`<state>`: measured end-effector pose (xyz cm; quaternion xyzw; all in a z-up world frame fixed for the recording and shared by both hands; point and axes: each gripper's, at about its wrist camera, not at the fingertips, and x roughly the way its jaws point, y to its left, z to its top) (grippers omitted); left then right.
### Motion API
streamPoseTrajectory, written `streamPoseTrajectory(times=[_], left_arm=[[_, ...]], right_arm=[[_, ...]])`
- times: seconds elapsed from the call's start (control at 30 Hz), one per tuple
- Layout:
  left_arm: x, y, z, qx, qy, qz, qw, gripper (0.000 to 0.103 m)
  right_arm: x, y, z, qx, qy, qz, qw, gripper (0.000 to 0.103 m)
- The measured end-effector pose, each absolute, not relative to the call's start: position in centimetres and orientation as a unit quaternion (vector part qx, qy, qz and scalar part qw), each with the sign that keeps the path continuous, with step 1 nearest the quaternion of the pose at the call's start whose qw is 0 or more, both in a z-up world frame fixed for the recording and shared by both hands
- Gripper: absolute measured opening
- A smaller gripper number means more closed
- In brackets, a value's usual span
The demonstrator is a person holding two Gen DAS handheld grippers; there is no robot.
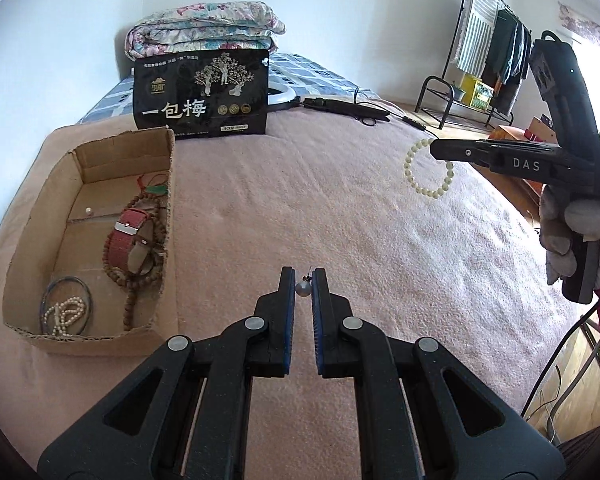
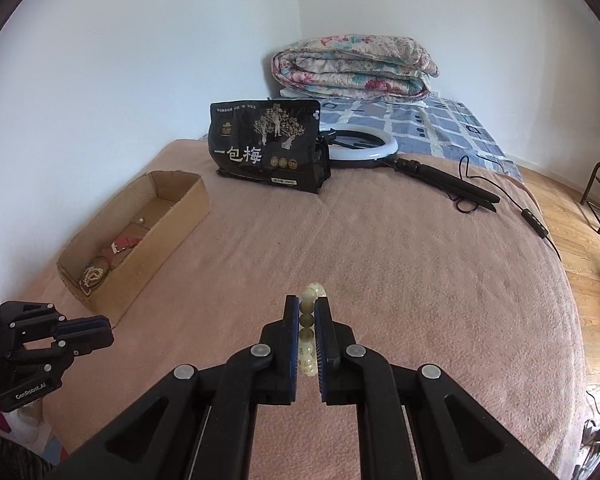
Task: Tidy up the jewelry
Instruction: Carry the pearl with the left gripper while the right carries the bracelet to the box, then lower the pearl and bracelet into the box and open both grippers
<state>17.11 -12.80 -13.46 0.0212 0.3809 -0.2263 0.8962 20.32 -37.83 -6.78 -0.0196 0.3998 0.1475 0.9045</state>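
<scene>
My left gripper [image 1: 303,280] is shut on a small grey bead earring [image 1: 302,289] and holds it above the pink blanket. My right gripper [image 2: 307,312] is shut on a pale green bead bracelet [image 2: 310,320]; in the left wrist view the bracelet [image 1: 410,174] hangs from the right gripper [image 1: 436,148] above the blanket at the right. An open cardboard box [image 1: 22,240] at the left holds a red watch [image 1: 126,240], brown prayer beads [image 1: 140,280], a white bead string [image 1: 64,314] and a dark ring. The box also shows in the right wrist view [image 2: 172,220].
A black snack bag [image 1: 202,94] stands behind the box, with a folded floral quilt [image 1: 204,32] beyond it. A ring light [image 2: 364,146], its black stand and cable lie at the back right. A clothes rack [image 1: 492,52] stands on the wooden floor.
</scene>
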Motion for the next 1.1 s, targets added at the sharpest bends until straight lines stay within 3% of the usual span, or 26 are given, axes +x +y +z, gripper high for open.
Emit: streamPoseTrajectory(times=[0.6, 1.1], left_arm=[[20.0, -2.2, -10.3, -0.008, 0.348, -0.144, 0.926, 0.006], [23.9, 3.5, -9.7, -0.034, 0.346, -0.121, 0.930, 0.006]], right_arm=[[19.0, -29.3, -3.1, -0.023, 0.367, 0.237, 0.899, 0.005], [19.7, -20.4, -3.3, -0.029, 0.365, 0.311, 0.877, 0.005]])
